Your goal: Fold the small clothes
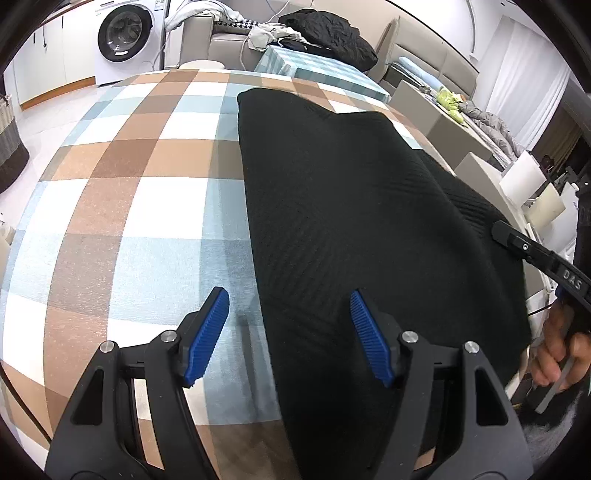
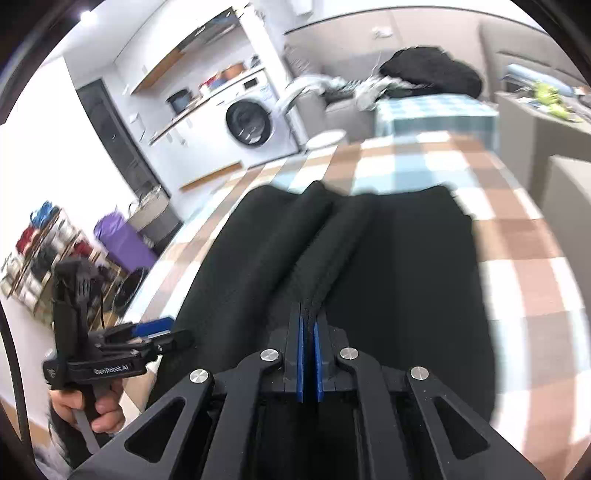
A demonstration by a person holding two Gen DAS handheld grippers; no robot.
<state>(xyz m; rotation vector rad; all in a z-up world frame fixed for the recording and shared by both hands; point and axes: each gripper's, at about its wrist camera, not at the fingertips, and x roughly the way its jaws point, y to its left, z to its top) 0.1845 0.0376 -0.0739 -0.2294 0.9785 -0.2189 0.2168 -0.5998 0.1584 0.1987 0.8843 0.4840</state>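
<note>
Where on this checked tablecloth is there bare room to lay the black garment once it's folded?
Bare checked tablecloth lies left of the black garment, from the open left gripper to the far table edge, with a narrower strip beyond the garment. The right side is crowded: the garment reaches that edge, pinched by the right gripper.

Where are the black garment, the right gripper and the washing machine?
black garment [image 1: 351, 206]: left wrist view, middle of its flat top.
right gripper [image 2: 308, 325]: right wrist view, fingertips pinching a fold.
washing machine [image 1: 125, 31]: left wrist view, door.

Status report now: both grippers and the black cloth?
Left gripper open above cloth edge. Right gripper shut on black cloth. Nothing in the way.
</note>
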